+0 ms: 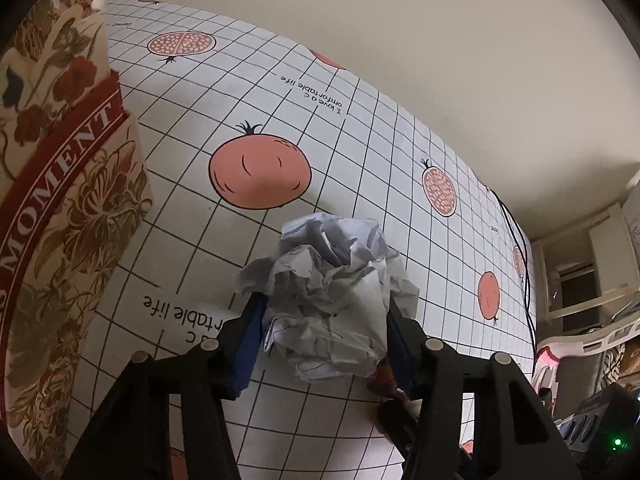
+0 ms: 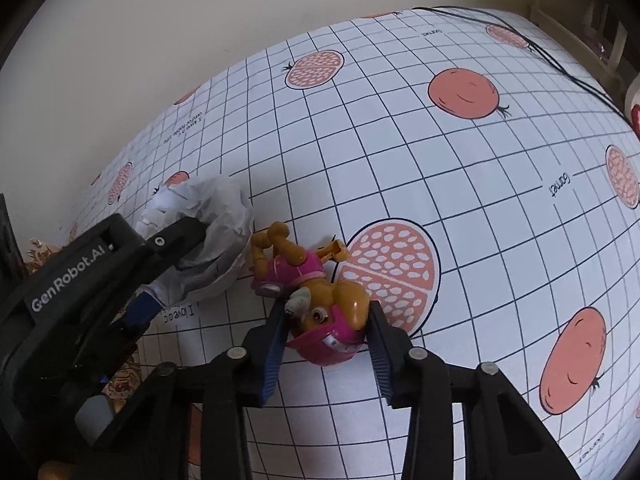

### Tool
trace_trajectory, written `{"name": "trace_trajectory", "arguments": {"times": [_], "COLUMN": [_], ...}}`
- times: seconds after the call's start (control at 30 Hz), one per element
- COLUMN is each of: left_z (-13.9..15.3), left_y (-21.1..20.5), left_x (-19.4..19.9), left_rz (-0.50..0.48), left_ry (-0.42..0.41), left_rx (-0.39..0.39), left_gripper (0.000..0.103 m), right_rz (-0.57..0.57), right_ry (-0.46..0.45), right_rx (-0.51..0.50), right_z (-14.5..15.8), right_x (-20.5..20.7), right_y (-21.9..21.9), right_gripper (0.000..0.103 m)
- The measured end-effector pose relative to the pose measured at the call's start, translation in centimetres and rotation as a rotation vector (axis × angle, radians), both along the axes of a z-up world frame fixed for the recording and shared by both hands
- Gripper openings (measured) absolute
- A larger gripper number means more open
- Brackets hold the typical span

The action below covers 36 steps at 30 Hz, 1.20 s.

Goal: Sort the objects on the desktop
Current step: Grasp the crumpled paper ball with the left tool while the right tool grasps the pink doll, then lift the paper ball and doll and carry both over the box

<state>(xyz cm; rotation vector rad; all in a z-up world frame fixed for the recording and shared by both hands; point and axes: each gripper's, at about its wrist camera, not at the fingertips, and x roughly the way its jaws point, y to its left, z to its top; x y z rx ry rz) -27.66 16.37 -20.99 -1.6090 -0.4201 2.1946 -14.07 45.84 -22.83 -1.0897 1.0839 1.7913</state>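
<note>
While the left gripper point(image 1: 324, 312) pinches the light, crushable paper wad point(image 1: 332, 292) at lower centre, the right gripper point(image 2: 326, 332) clamps the toy dog point(image 2: 316, 296). Its hard, probably slippery head point(image 2: 332, 328) sits between the pads; full contact appears likely.

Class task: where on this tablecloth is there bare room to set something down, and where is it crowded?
Free: the tablecloth beyond the toy dog, out to the black cable. Crowded: around the crumpled paper, beside the floral box.

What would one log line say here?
left hand-held gripper: shut on crumpled paper | right hand-held gripper: shut on toy dog
</note>
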Motion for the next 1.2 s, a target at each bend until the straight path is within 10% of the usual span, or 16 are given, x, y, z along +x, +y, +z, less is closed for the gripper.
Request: {"name": "trace_trajectory", "arguments": {"times": [0.67,1.2], "left_z": [3.1,11.7], "left_y": [-0.7,-0.5], "left_x": [2.7,7.0], "left_rz": [-0.006,-0.071], "left_ry": [-0.017,0.178], "left_rx": [-0.072,-0.020], "left_gripper": [0.054,0.054], "right_rz": [-0.038,-0.030], "right_ry": [0.073,0.218], "right_rx": [0.020,0.236], "right_z": [3.3,14.1], "right_x": [3.6,8.4], "right_y": [-1.5,-3.2], "right_gripper": [0.041,0.041]}}
